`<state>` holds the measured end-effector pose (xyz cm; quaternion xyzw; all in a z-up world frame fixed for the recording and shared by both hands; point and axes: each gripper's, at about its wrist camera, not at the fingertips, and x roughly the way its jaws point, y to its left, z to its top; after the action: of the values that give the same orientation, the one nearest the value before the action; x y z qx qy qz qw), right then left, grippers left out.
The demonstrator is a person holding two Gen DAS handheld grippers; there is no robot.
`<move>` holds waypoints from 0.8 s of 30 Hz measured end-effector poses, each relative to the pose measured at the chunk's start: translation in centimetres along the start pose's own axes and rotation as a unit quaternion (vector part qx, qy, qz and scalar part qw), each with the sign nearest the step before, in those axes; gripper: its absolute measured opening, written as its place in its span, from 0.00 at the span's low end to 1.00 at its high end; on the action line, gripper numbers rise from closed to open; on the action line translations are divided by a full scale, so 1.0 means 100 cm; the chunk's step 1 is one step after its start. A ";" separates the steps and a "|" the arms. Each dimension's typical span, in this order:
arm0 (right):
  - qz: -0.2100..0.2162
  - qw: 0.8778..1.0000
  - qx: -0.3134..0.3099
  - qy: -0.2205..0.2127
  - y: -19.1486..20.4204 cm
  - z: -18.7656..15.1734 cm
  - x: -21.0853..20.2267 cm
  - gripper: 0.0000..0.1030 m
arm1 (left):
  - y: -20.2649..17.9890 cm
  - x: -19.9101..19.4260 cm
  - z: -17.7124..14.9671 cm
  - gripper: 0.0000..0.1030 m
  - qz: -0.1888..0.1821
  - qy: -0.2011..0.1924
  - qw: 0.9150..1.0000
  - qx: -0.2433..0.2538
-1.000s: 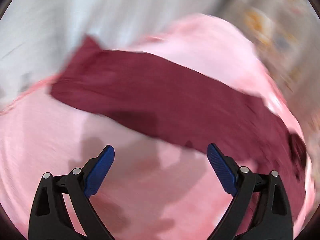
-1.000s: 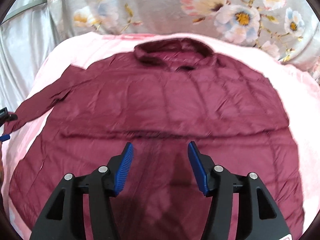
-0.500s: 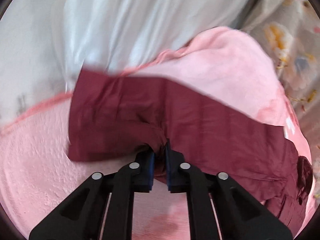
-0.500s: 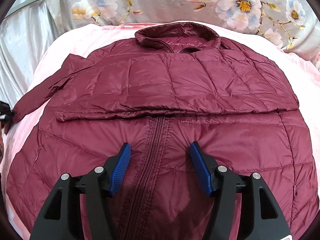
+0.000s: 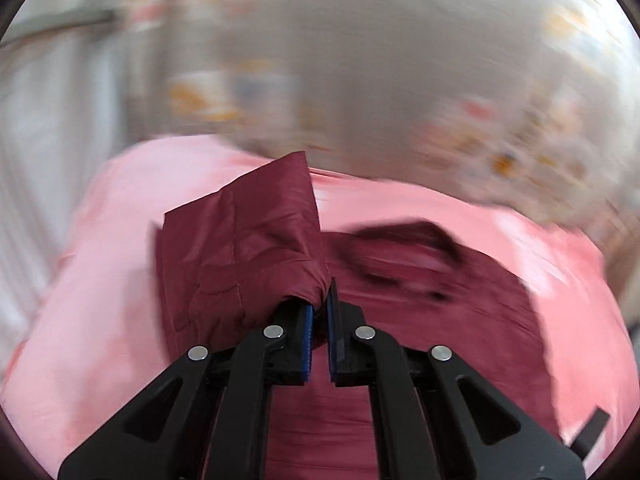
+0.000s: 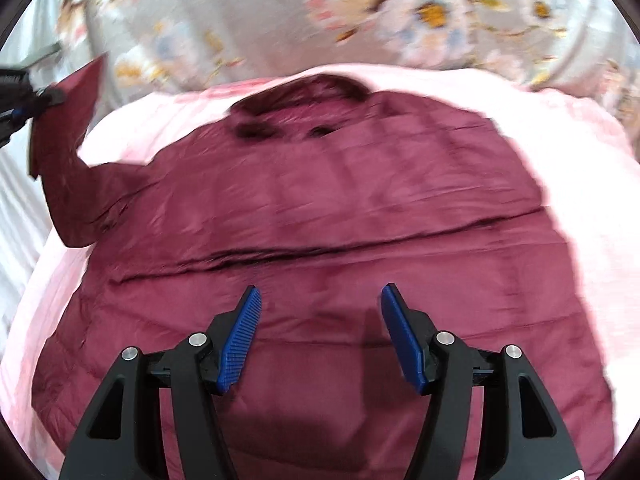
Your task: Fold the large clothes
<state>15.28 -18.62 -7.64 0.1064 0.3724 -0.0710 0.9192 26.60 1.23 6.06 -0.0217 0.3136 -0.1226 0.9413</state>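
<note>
- Maroon quilted jacket (image 6: 320, 208) lies front-up on the pink bed cover (image 6: 580, 152), filling most of the right wrist view; collar (image 6: 304, 88) at 12 o'clock, hem toward 6.
- A horizontal fold line crosses the jacket body just beyond the right gripper's tips.
- Sleeve (image 6: 68, 152) at 9–10 o'clock in the right view is lifted off the cover, its cuff end raised above the bed edge.
- Left gripper (image 5: 319, 320) is clamped tight on that sleeve (image 5: 248, 256); fabric bunches between the blue pads (image 5: 307, 336) and stands up toward 11 o'clock in the left view.
- Left gripper also shows at the 9–10 o'clock edge of the right view (image 6: 24, 100), holding the cuff.
- Right gripper (image 6: 320, 300) hangs over the lower jacket front, jaws spread apart, nothing between them; contact with fabric can't be told.
- Floral grey fabric (image 6: 400, 12) backs the bed at 12 o'clock; white sheet (image 6: 16, 216) at 9 o'clock.
- Both views motion-blurred, left more so.
</note>
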 end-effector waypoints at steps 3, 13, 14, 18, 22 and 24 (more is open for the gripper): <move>-0.034 0.999 0.029 -0.009 -0.039 0.004 -0.016 0.60 | -0.069 0.023 -0.018 0.06 -0.059 0.040 0.997 0.026; -0.075 0.994 0.084 -0.003 -0.113 -0.014 -0.039 0.63 | -0.130 0.063 -0.093 0.83 -0.092 0.117 0.989 0.023; -0.072 0.994 0.085 -0.003 -0.113 -0.014 -0.039 0.63 | -0.117 0.054 -0.091 0.85 -0.095 0.107 0.990 0.014; -0.042 0.997 0.072 -0.008 -0.100 -0.003 -0.041 0.64 | -0.063 0.030 -0.075 0.89 -0.091 0.078 0.992 -0.022; 0.021 0.998 0.052 -0.005 -0.072 0.022 -0.031 0.64 | 0.023 0.029 -0.059 0.88 -0.052 0.075 0.990 -0.110; 0.045 0.998 0.044 -0.001 -0.058 0.035 -0.020 0.65 | 0.062 0.038 -0.057 0.88 -0.036 0.085 0.983 -0.156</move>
<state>14.93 -24.99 -4.61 0.1632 0.3629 -0.0461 0.9163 27.47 6.55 -1.45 -0.1692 0.4067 -0.1069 0.8914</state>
